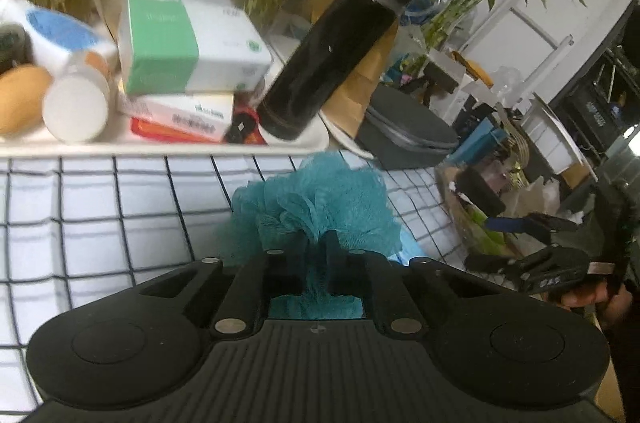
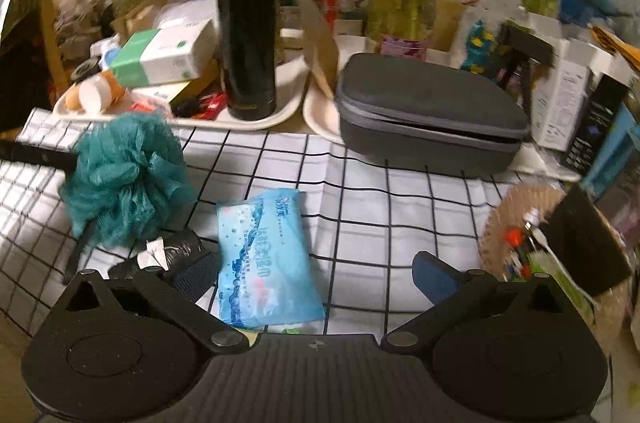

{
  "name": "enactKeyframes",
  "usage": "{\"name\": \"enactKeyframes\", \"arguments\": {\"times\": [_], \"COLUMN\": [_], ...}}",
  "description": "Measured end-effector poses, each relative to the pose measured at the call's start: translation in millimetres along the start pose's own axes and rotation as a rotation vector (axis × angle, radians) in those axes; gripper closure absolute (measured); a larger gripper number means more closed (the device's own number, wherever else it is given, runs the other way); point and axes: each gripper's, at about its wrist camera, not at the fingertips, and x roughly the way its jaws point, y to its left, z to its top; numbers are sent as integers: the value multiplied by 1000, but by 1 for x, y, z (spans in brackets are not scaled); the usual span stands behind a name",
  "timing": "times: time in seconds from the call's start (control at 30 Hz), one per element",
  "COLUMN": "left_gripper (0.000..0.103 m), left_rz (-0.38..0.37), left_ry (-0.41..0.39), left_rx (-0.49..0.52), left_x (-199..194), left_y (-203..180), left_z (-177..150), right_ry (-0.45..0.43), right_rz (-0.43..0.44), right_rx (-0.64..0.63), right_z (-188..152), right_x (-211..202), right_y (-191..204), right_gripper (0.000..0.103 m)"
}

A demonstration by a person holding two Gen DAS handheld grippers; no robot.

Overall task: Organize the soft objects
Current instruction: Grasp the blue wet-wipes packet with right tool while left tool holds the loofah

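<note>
My left gripper [image 1: 318,243] is shut on a teal mesh bath pouf [image 1: 316,207] and holds it over the checked cloth [image 1: 120,223]. The pouf also shows in the right wrist view [image 2: 124,179], with the left gripper's fingers [image 2: 38,153] reaching it from the left. My right gripper [image 2: 316,275] is open, its fingers on either side of a light blue tissue pack [image 2: 266,259] that lies flat on the cloth [image 2: 380,199]. A small dark soft item with a white tag [image 2: 176,255] lies just left of the pack, by the right gripper's left finger.
A cream tray [image 2: 280,111] behind the cloth holds a tall black flask [image 2: 246,23], a green-white box [image 2: 168,53] and bottles. A grey zip case [image 2: 428,111] sits back right. A woven basket [image 2: 560,243] with small items is at right. Plants stand behind.
</note>
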Motion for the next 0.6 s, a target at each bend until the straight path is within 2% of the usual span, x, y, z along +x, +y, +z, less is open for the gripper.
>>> {"name": "enactKeyframes", "arguments": {"times": [0.23, 0.43, 0.53, 0.6], "left_gripper": [96, 96, 96, 96], "left_rz": [119, 169, 173, 174], "left_ry": [-30, -28, -29, -25], "left_rx": [109, 171, 195, 199], "left_x": [-14, -15, -15, -15], "left_y": [-14, -21, -21, -20], "left_z": [4, 2, 1, 0], "right_ry": [81, 130, 151, 145], "right_rz": [83, 106, 102, 111], "right_rx": [-87, -136, -172, -181], "right_z": [-1, -3, -4, -6], "right_x": [41, 70, 81, 83], "right_y": [8, 19, 26, 29], "right_gripper": [0, 1, 11, 12]}}
